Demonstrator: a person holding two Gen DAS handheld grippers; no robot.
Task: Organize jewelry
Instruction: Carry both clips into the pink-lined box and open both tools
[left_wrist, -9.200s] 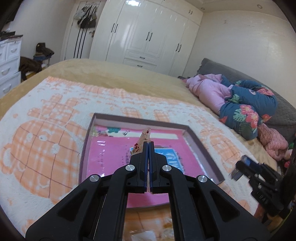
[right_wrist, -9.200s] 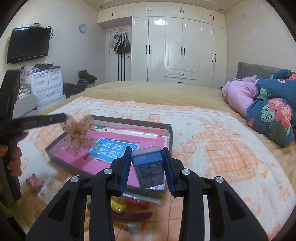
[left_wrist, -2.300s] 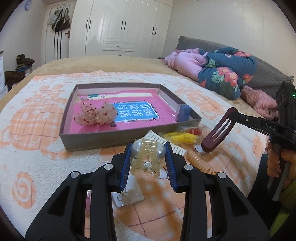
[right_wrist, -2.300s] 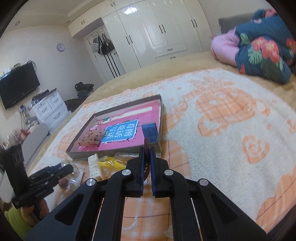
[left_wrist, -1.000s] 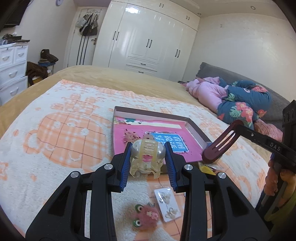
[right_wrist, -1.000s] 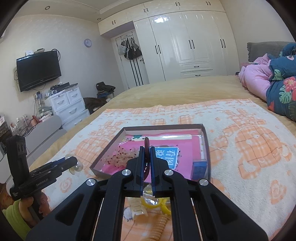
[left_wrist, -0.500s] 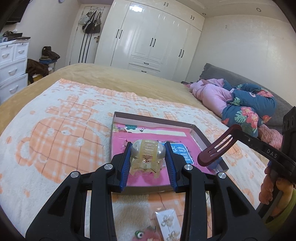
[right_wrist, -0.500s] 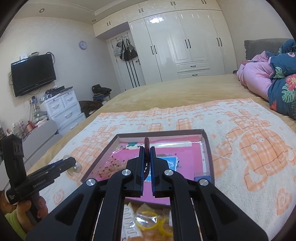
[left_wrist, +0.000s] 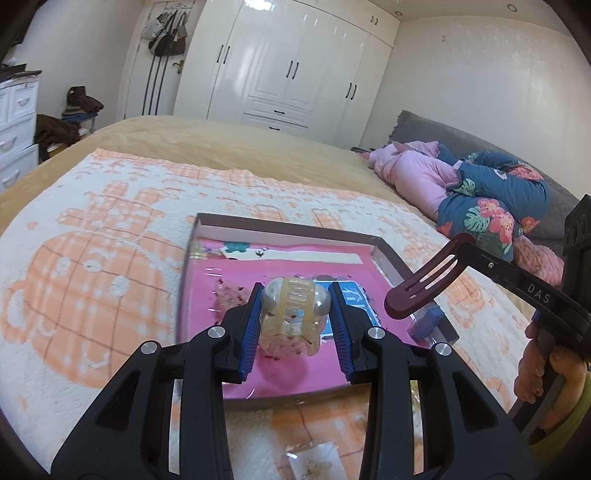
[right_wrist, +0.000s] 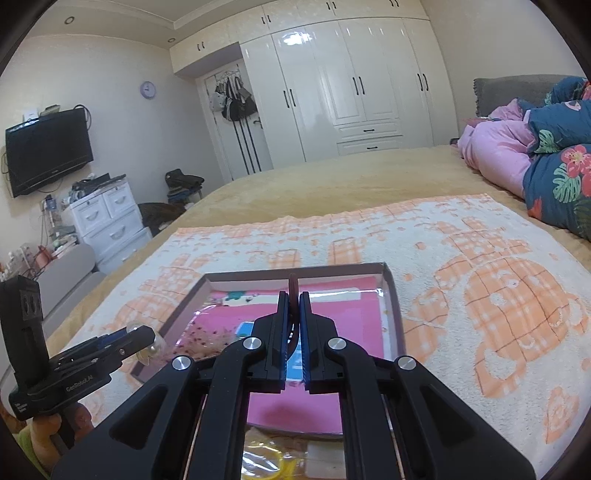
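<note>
The hair claw (left_wrist: 293, 317) looks like clear, yellowish glossy plastic. The left gripper (left_wrist: 294, 325) is matt black plastic with blue ribbed pads and shiny metal screws. The box (left_wrist: 280, 230) seems cardboard, its pink floor shiny under film. The blanket (left_wrist: 92, 280) is fluffy, nubbly cloth. The dark red hair clip (left_wrist: 421, 291) looks smooth. The wardrobe (right_wrist: 347, 81) gleams, lacquered.

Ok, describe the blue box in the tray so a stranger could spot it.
On the orange-and-cream blanket lies a shallow tray with a pink floor. The small blue box stands in its near right corner, the only solid blue block there.
</note>
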